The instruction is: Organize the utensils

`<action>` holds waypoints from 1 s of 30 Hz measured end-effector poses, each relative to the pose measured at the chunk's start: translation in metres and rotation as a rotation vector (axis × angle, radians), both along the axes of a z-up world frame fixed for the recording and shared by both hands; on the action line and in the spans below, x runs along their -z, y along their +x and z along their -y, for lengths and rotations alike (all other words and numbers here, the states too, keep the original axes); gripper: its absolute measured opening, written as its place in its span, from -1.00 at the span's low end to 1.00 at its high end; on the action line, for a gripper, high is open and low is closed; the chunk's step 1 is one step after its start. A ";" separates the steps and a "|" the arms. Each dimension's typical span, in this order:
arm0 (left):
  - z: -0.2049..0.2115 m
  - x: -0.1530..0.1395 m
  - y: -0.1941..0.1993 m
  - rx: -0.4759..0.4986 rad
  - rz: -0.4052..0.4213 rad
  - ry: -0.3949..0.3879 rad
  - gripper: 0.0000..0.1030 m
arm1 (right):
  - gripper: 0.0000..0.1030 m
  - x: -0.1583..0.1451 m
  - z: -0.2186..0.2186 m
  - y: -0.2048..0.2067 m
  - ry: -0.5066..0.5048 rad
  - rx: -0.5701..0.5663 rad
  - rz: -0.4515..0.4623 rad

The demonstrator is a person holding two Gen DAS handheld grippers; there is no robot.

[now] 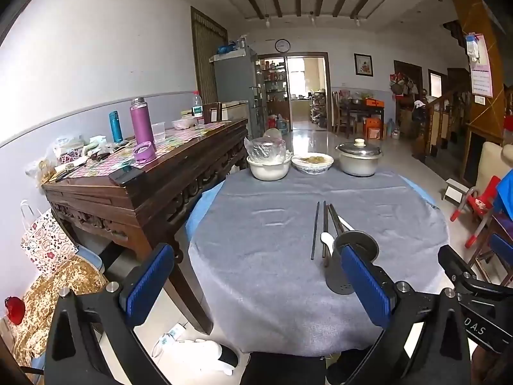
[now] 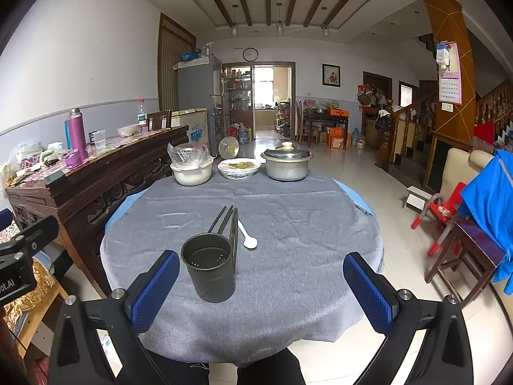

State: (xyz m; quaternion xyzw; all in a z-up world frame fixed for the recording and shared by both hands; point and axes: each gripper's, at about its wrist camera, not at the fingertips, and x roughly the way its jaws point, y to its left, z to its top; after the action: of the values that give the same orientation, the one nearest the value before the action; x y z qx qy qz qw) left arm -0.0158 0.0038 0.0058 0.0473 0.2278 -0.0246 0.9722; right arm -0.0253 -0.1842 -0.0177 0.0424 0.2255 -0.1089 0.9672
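Note:
A dark grey perforated utensil cup (image 2: 210, 269) stands upright and empty on the grey tablecloth (image 2: 288, 224). It also shows in the left wrist view (image 1: 349, 261), partly behind a blue finger pad (image 1: 368, 285). Several dark chopsticks (image 2: 224, 219) and a white spoon (image 2: 247, 237) lie flat just behind the cup. They show in the left wrist view too, chopsticks (image 1: 315, 231) and spoon (image 1: 327, 239). My left gripper (image 1: 256, 288) and right gripper (image 2: 261, 288) are both open and empty, held near the table's front edge.
A white bowl with a plastic bag (image 2: 191, 171), a plate of food (image 2: 239, 167) and a lidded metal pot (image 2: 287, 162) stand at the table's far edge. A carved wooden sideboard (image 1: 144, 189) stands left. A red chair (image 2: 444, 215) and wooden stool (image 2: 465, 256) stand right.

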 end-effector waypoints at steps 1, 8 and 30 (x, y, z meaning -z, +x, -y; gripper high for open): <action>0.000 0.001 0.000 0.001 -0.002 0.000 1.00 | 1.00 0.000 0.000 0.000 0.001 0.000 -0.002; 0.000 0.004 0.002 -0.001 -0.015 -0.003 1.00 | 1.00 0.000 -0.002 0.002 0.001 0.000 -0.021; 0.003 0.018 0.004 0.013 -0.071 -0.006 1.00 | 1.00 0.007 -0.008 0.005 -0.030 0.025 -0.046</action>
State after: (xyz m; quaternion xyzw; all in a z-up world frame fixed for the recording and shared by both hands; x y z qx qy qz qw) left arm -0.0118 0.0010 -0.0121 0.0450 0.2619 -0.0333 0.9635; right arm -0.0206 -0.1760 -0.0243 0.0282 0.2454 -0.1253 0.9609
